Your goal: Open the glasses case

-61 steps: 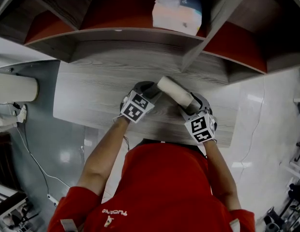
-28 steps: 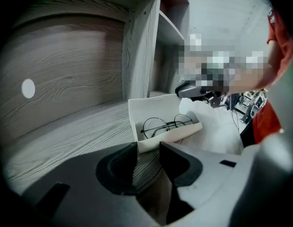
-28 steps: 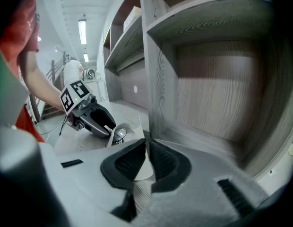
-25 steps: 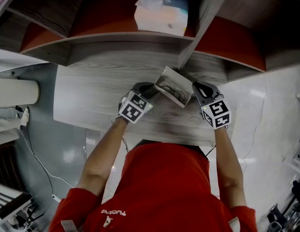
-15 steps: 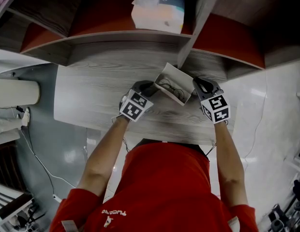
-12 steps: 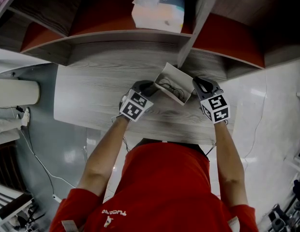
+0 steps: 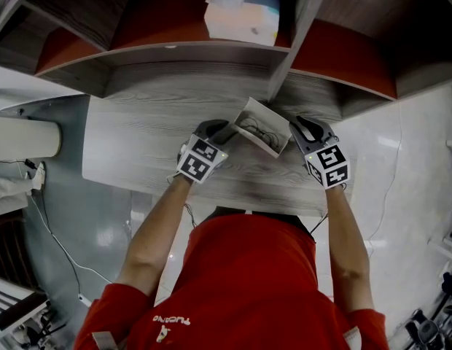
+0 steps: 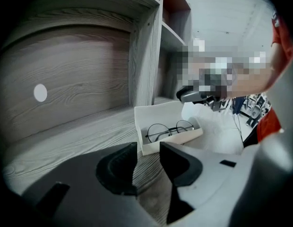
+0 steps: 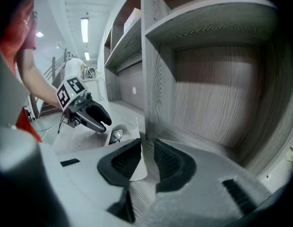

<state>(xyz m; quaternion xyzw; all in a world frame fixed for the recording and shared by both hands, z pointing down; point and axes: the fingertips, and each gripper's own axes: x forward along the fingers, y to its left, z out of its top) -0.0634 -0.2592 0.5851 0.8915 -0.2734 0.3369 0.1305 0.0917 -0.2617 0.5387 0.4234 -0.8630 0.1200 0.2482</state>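
One glasses case (image 7: 261, 128) lies open on the desk (image 7: 138, 144); left gripper (image 8: 146, 155) jaws wide apart at its corner, holding nothing; right gripper (image 9: 147, 157) jaws have just been opening, lid (image 9: 137, 167) edge loose between them.

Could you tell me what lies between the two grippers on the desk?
The open glasses case, glasses inside, as the head view shows; the right tongs have just been opening, its lid edge between them.
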